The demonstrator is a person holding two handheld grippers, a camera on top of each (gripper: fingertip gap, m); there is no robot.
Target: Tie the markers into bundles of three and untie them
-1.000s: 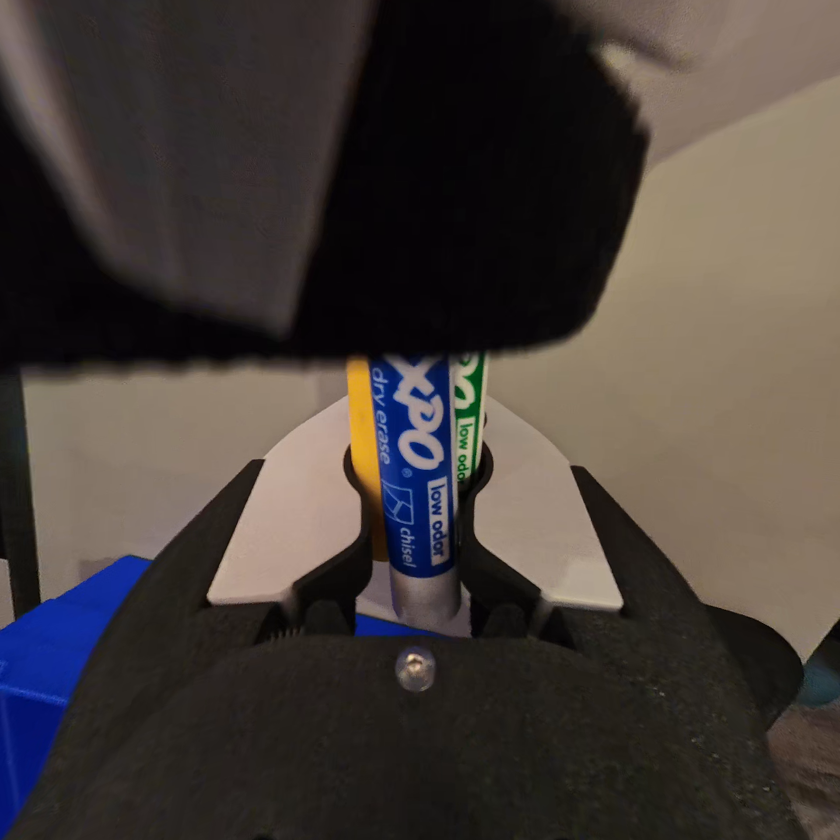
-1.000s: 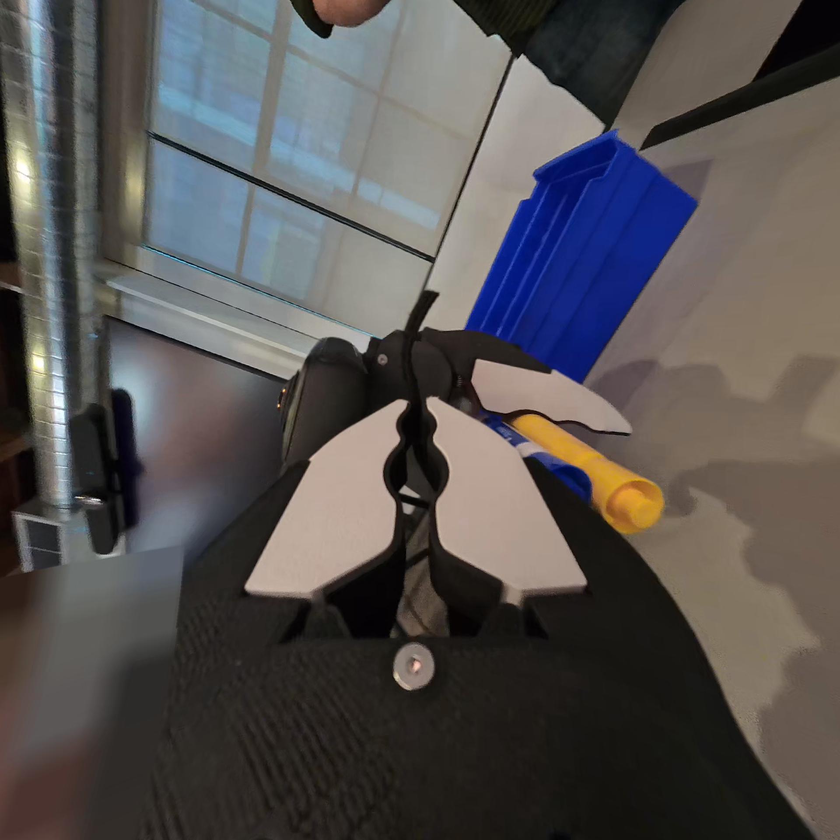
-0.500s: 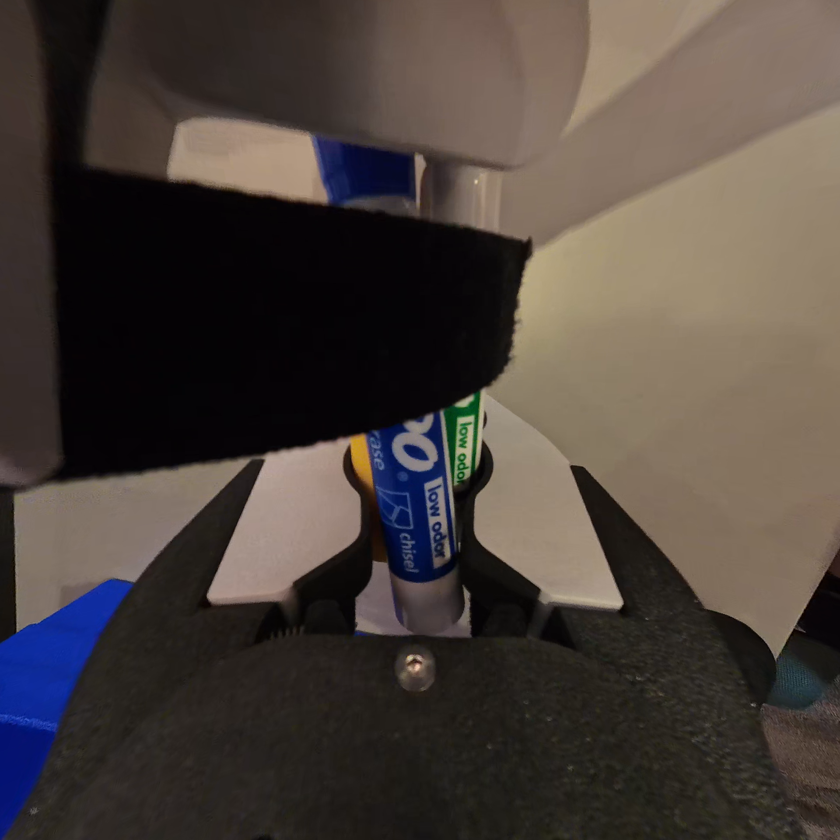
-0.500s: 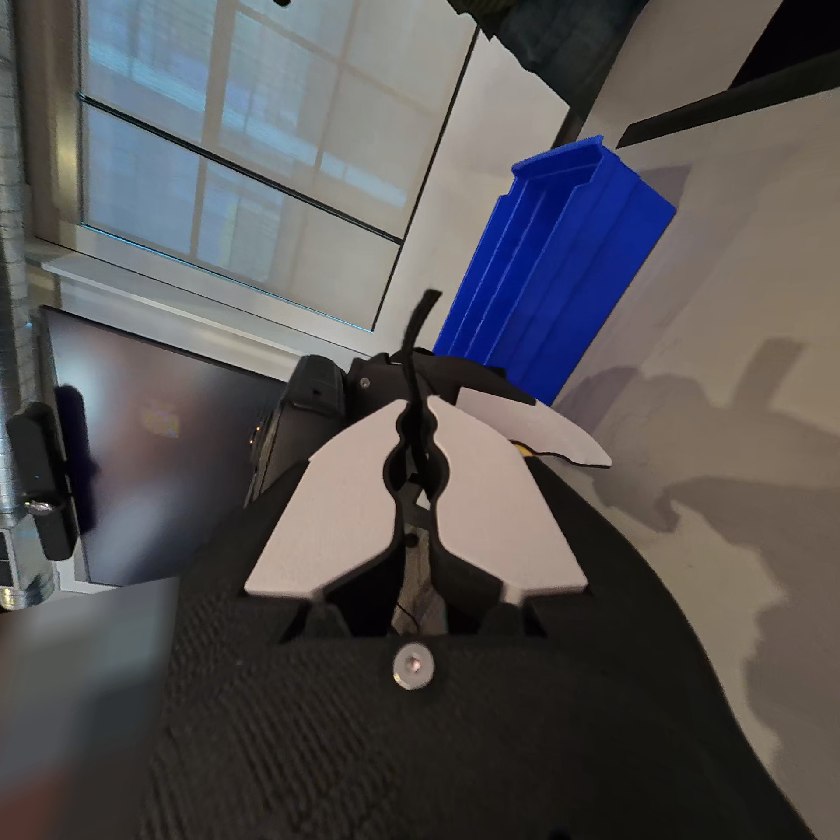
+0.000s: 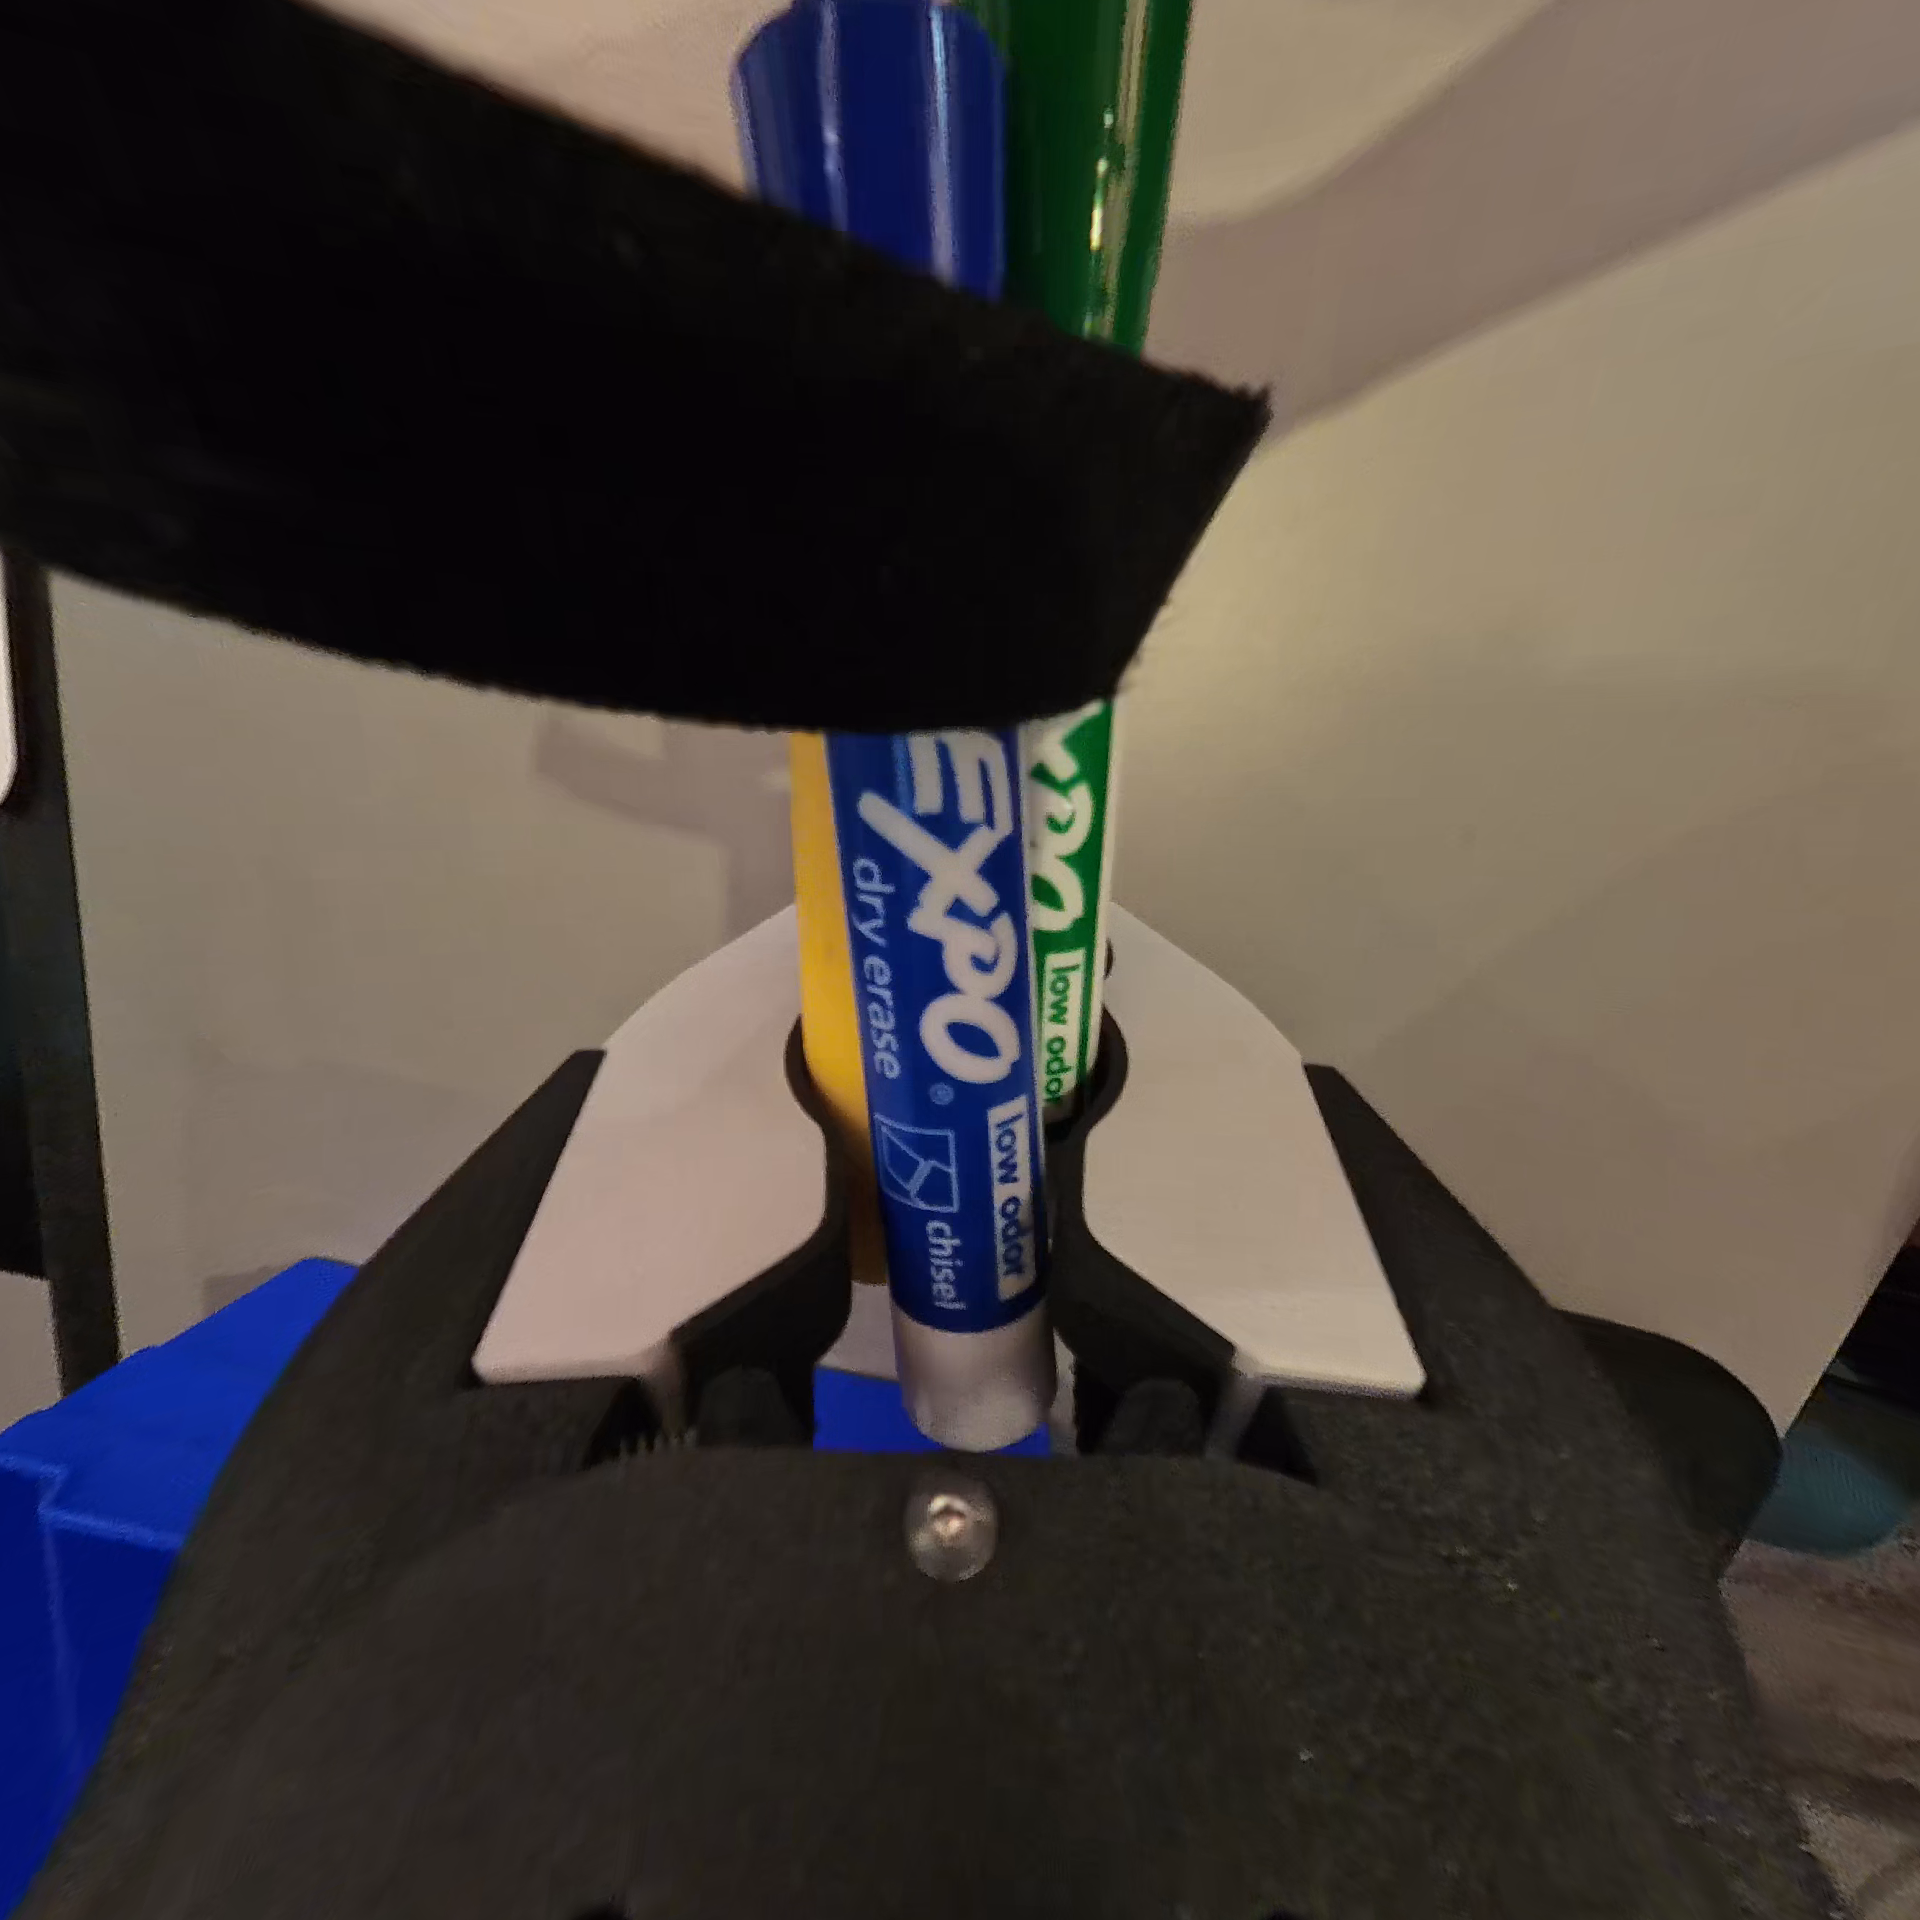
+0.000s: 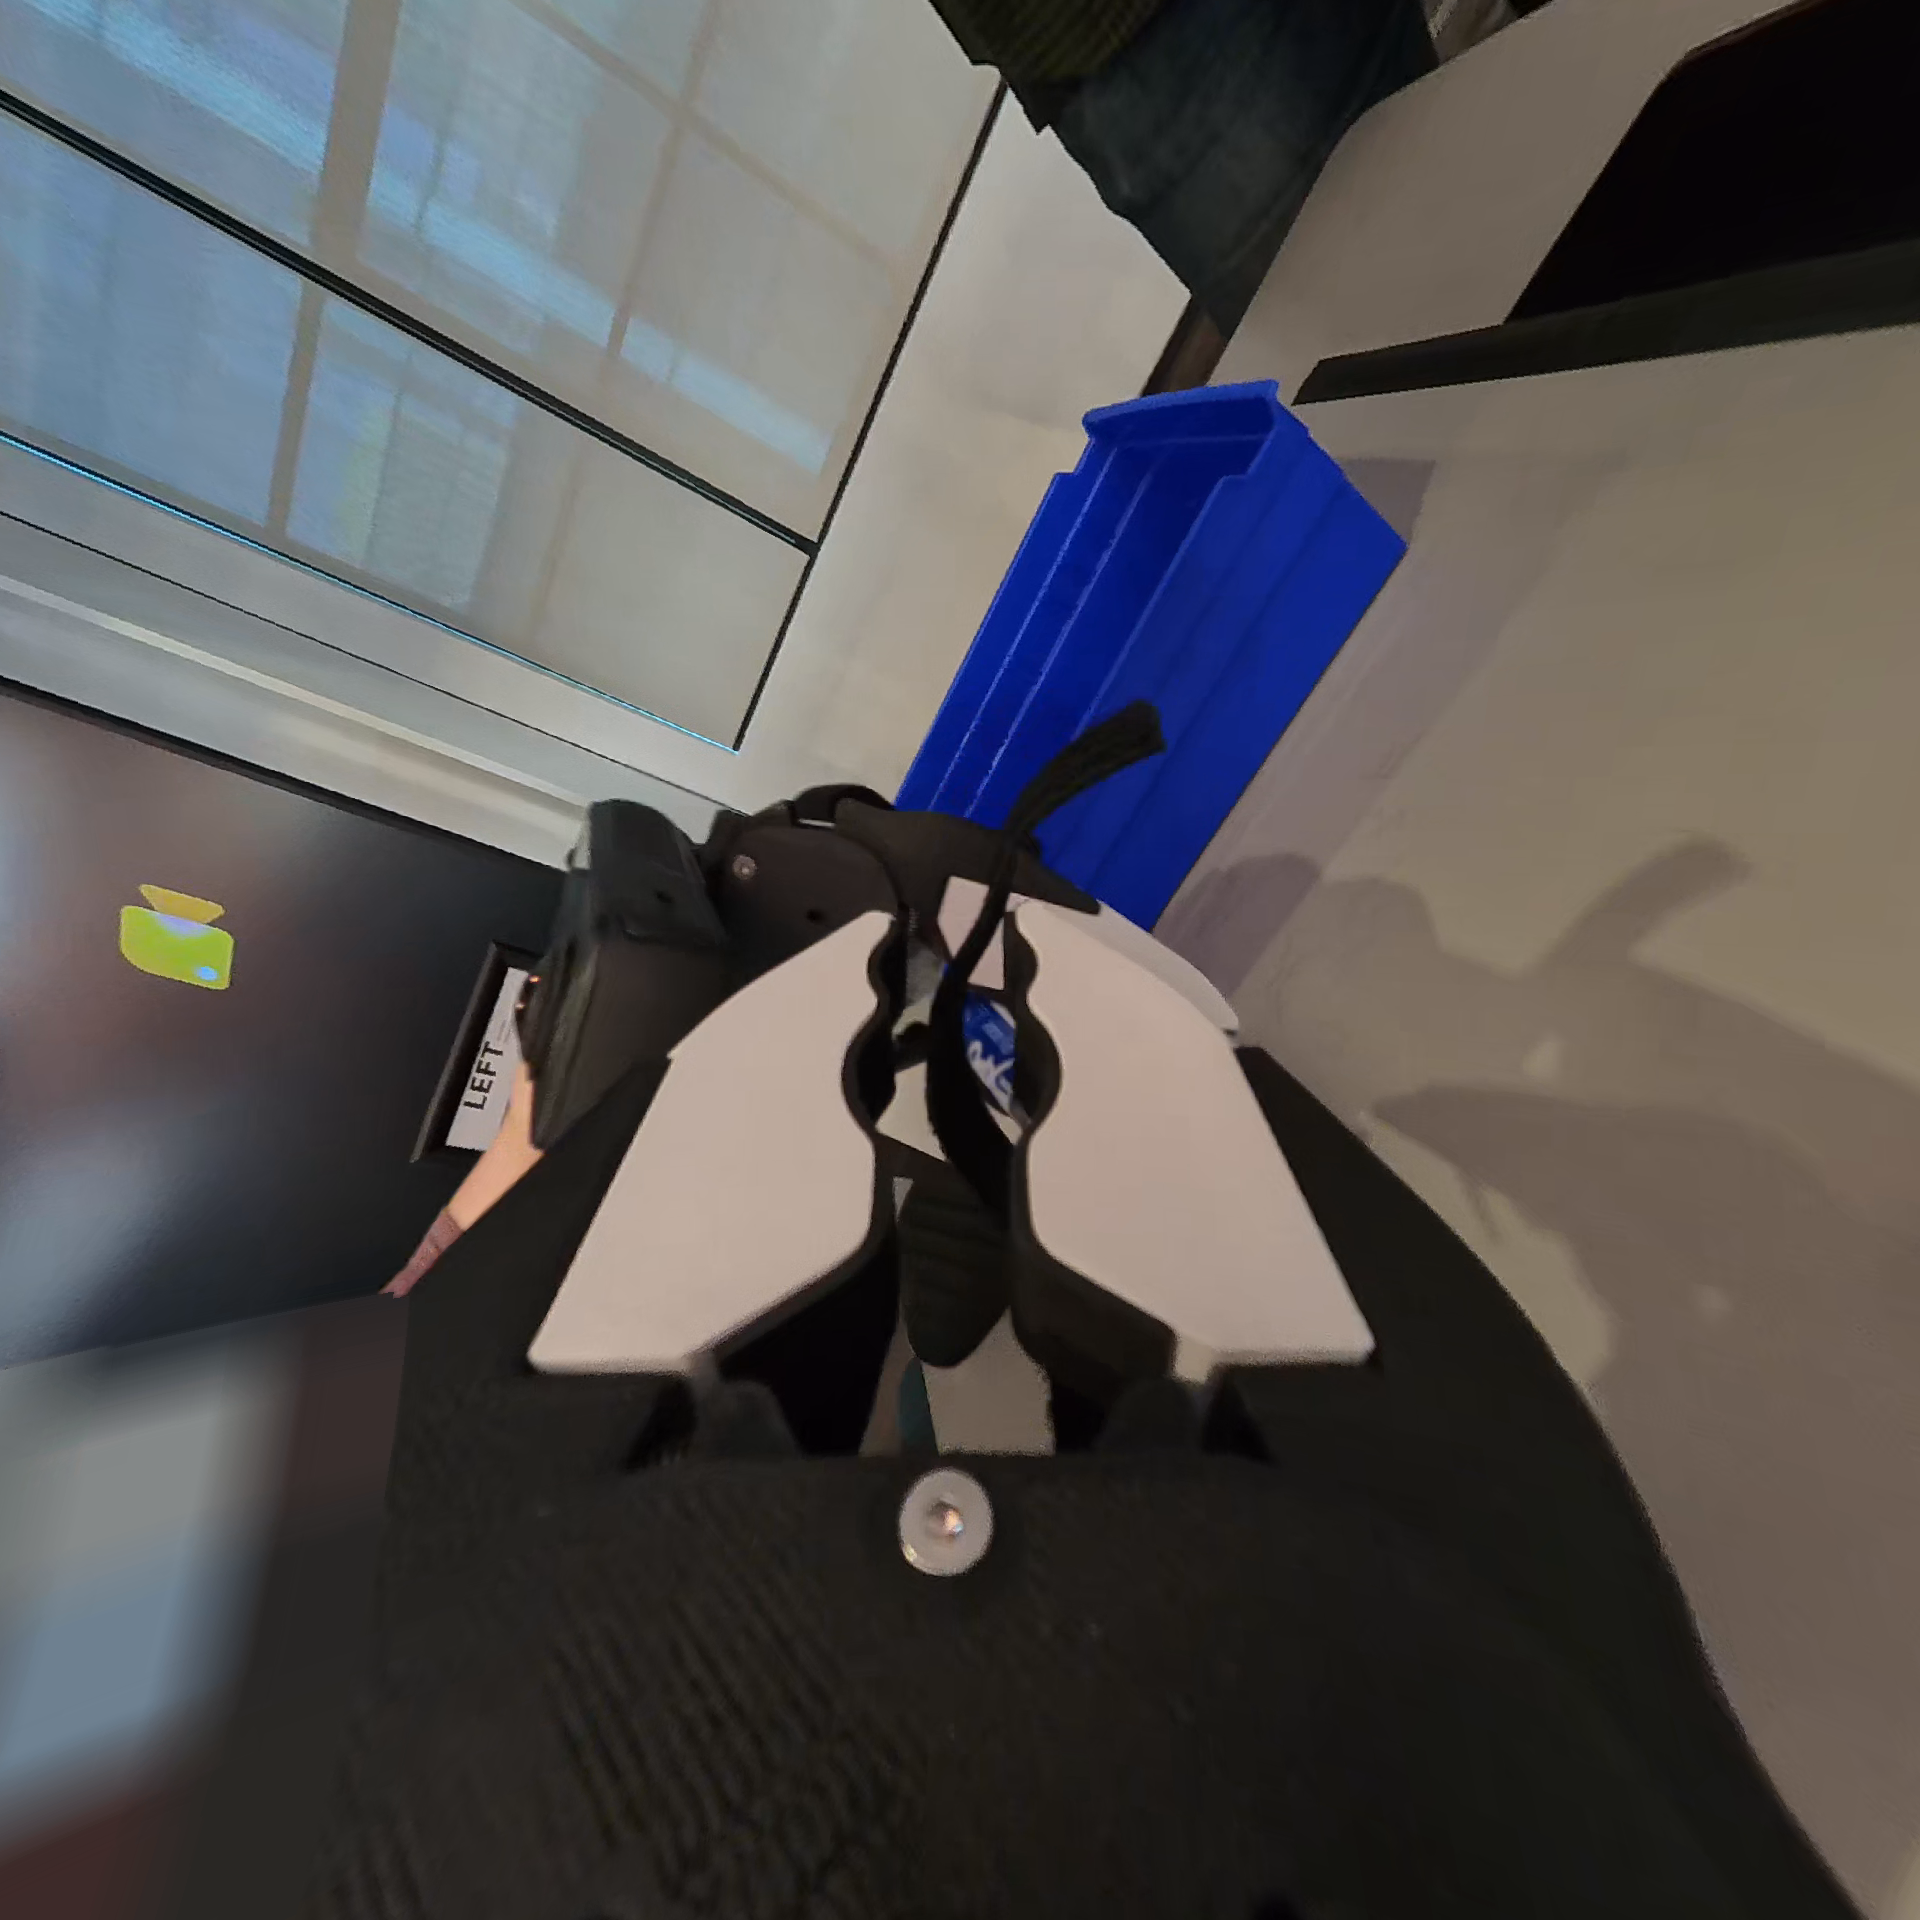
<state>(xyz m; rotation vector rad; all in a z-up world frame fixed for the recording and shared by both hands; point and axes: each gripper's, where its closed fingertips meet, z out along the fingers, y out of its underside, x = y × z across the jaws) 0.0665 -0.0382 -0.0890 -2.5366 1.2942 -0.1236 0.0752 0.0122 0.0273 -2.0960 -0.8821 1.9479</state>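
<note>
My left gripper (image 5: 951,1029) is shut on three markers held side by side: yellow (image 5: 821,935), blue (image 5: 935,1039) and green (image 5: 1070,914). A black strap (image 5: 582,457) crosses in front of the markers, and its free end points right. The blue and green caps show above it. In the right wrist view my right gripper (image 6: 956,935) has its jaws a little apart. The strap (image 6: 1081,769) runs edge-on through the gap and sticks out past the tips. The left gripper (image 6: 790,883) with the blue marker (image 6: 987,1049) sits just beyond.
A blue plastic bin (image 6: 1174,644) stands on the white table (image 6: 1662,831) behind the grippers; it also shows in the left wrist view (image 5: 94,1475). A dark screen (image 6: 260,1091) and a window (image 6: 416,312) lie to the left. Spacing between my two grippers at the tips: around 12 cm.
My right gripper's jaws, shut on the strap before, have parted slightly. The strap has swung so the marker caps now show above it. My left gripper still holds the three markers.
</note>
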